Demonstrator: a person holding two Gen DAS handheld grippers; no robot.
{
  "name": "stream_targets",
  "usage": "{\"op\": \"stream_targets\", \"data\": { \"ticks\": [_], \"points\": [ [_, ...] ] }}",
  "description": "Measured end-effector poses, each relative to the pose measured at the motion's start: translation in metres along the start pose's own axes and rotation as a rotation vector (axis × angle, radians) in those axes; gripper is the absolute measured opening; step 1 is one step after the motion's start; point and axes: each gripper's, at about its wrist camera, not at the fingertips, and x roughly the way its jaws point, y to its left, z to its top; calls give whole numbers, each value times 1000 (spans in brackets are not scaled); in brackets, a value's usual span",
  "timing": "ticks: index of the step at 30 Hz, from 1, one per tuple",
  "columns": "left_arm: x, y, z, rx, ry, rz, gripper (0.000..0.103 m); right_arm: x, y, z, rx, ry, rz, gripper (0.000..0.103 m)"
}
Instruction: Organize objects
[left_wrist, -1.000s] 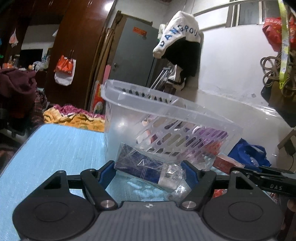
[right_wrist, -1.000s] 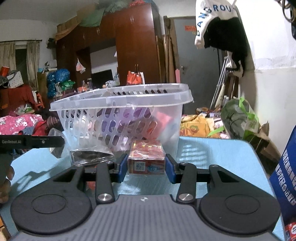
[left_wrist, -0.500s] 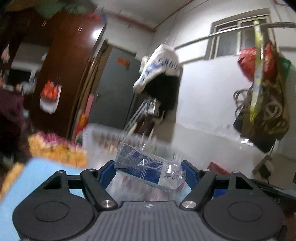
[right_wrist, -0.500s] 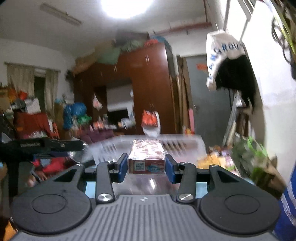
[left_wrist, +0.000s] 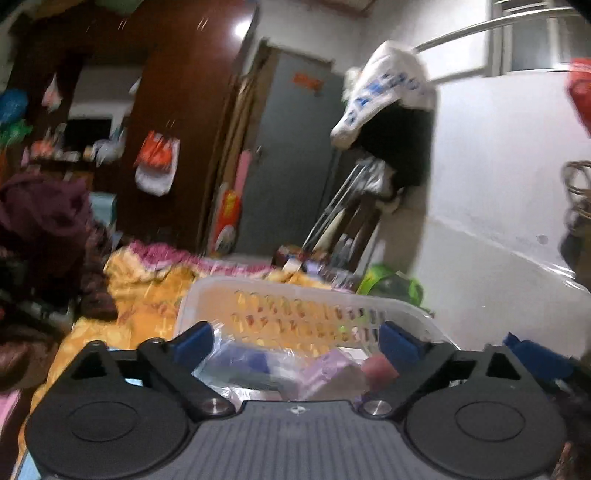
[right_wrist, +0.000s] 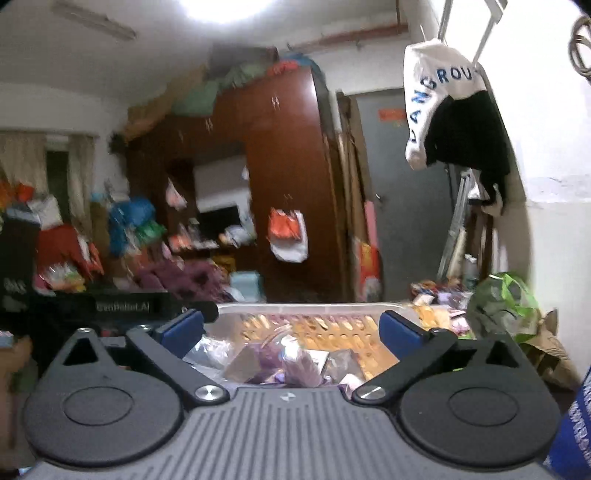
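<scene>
A clear plastic basket with slotted walls (left_wrist: 314, 295) (right_wrist: 314, 308) lies just below both grippers. My left gripper (left_wrist: 295, 341) is open above the basket. Under it lie a blue packet in a clear bag (left_wrist: 247, 363) and a purple packet (left_wrist: 328, 369), inside the basket. My right gripper (right_wrist: 291, 328) is open and empty above the same basket, over several wrapped packets (right_wrist: 295, 363). The red box it held is not visible. The left gripper's body (right_wrist: 110, 306) shows at the left of the right wrist view.
A dark wooden wardrobe (right_wrist: 288, 184) and a grey door (right_wrist: 406, 192) stand behind. A white and black garment (right_wrist: 450, 118) hangs on the right wall. Piles of cloth (left_wrist: 147, 280) lie beyond the basket. A green bag (right_wrist: 502, 306) sits right.
Both grippers rose from the table to above the basket and opened. The bagged blue packet and the red box left their jaws; the packet now lies in the basket.
</scene>
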Motion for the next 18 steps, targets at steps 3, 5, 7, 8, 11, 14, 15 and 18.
{"op": "stream_targets", "data": {
  "ticks": [3, 5, 7, 8, 11, 14, 15, 18],
  "points": [
    [-31, 0, -22, 17, -29, -38, 103, -27, -12, -22, 52, 27, 16, 103],
    [-48, -4, -44, 28, -23, -57, 103, -38, -21, -41, 72, 54, 27, 103],
    [-51, -9, -73, 58, 52, -94, 103, -41, -30, -62, 107, 115, -6, 103],
    [-51, -11, -87, 67, 85, -107, 103, -40, -35, -67, 139, 153, -23, 103],
    [-37, -14, -113, 56, 194, -120, 98, -40, -46, -84, 253, 226, -15, 103],
    [-21, -25, -126, 86, 254, -122, 97, -42, -48, -92, 244, 204, -8, 103],
    [-18, -28, -129, 99, 260, -107, 95, -40, -49, -94, 238, 207, -16, 103],
    [-9, -35, -135, 126, 290, -89, 77, -35, -48, -96, 242, 235, 36, 95]
  ]
}}
